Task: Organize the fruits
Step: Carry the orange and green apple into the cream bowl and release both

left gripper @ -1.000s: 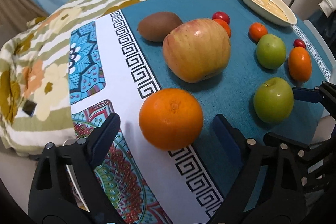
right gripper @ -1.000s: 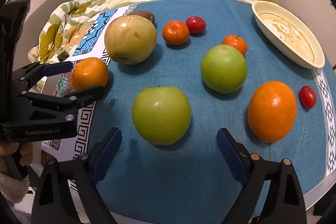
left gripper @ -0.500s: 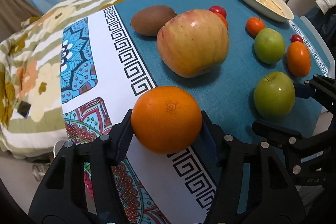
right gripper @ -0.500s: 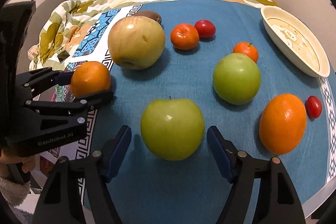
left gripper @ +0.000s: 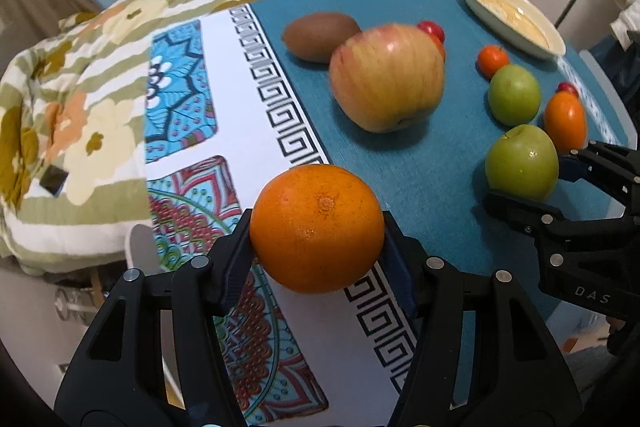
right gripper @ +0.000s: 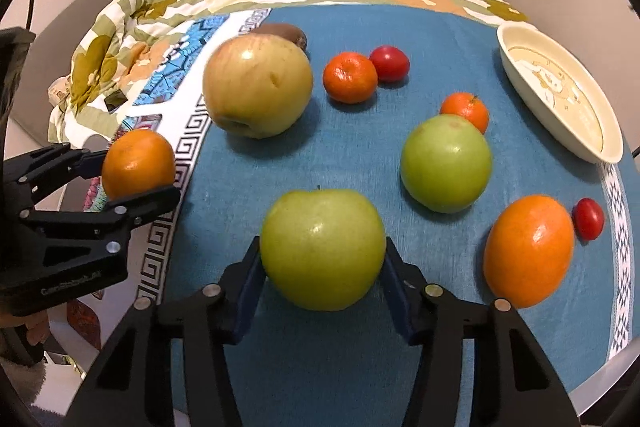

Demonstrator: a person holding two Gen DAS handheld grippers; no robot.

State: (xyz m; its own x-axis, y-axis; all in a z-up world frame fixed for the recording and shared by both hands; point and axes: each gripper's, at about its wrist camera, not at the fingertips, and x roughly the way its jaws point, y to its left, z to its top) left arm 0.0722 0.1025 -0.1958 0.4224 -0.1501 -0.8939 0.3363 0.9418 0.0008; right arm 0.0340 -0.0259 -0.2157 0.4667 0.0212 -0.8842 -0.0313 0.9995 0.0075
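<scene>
Right wrist: dish [right gripper: 612, 151] seemingly empty; right fingers [right gripper: 394, 279] closing on green apple [right gripper: 322, 247].

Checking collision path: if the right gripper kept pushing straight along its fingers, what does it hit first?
The green apple is already between the closing right gripper pads, so it meets that first. Just beyond lies the blue tablecloth; depth is unclear.

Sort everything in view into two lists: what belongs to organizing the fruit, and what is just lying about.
Part of the job:
- orange in the left tongs
- green apple between the closing right tongs
- second green apple
- large yellow-red apple
- kiwi
- two tangerines
- cherry tomatoes
- oval dish

Lying about:
- floral quilt
- patterned tablecloth
</scene>
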